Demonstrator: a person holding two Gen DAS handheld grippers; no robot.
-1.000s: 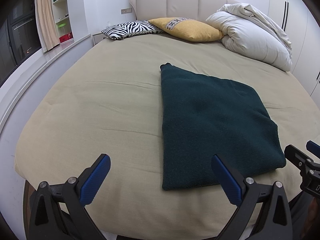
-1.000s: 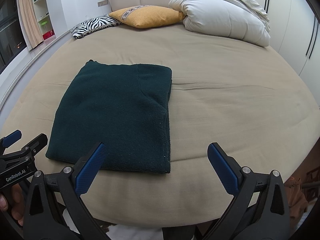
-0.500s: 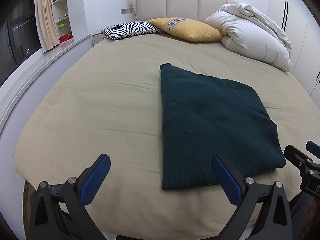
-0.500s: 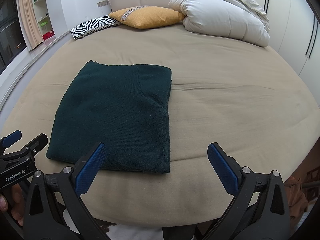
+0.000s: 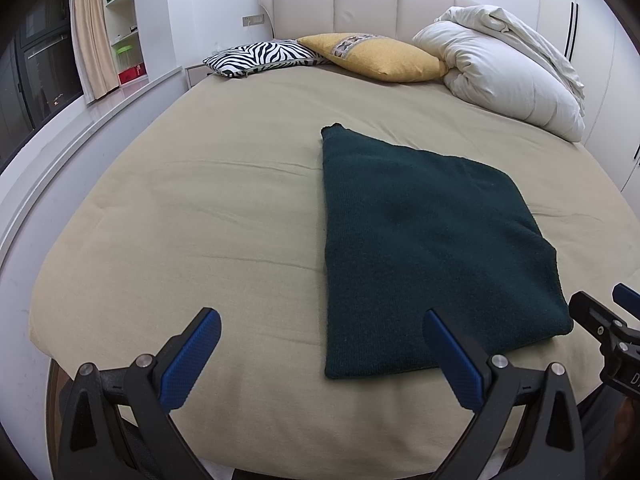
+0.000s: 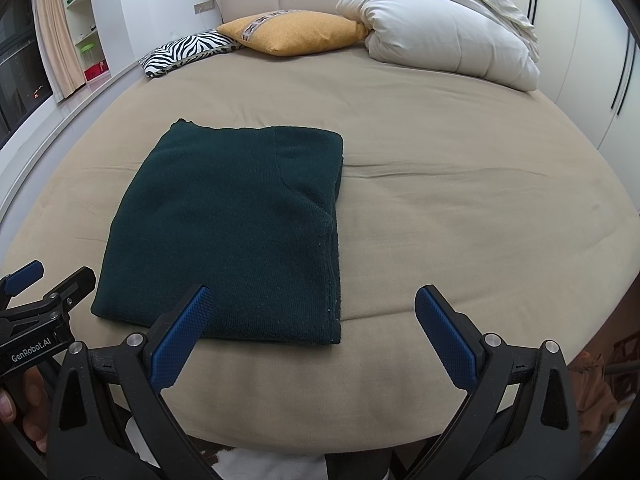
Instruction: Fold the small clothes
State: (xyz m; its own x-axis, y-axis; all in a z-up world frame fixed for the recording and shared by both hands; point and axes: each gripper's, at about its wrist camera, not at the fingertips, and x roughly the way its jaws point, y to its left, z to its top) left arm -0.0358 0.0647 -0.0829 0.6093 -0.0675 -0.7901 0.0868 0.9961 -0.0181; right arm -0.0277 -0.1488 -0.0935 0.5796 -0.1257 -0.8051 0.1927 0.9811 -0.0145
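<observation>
Nearby, at the left wall, open shelves [image 5: 124, 20] hold a green-lidded tub [image 5: 129, 55] above a red box [image 5: 130, 76], the only containers in sight. Closer in, the dark green sweater [image 6: 236, 232] lies folded into a flat rectangle on the beige bedsheet [image 6: 460, 208], toward the foot of the bed and just ahead of both tools. Neither tool touches it: the left gripper [image 5: 320, 344] hangs with its blue pads spread wide and empty, its right pad overlapping the sweater's near edge only in view, and the right gripper [image 6: 312, 328] is likewise splayed apart with nothing between its fingers. Up at the padded headboard [image 5: 360, 4] sit a zebra-print pillow [image 5: 260, 56], a yellow cushion [image 5: 376, 58] and a bundled white duvet [image 5: 508, 76], all well apart from the sweater. A beige curtain [image 5: 90, 36] hangs by a dark window, and white wardrobe doors [image 6: 592, 60] line the right side.
</observation>
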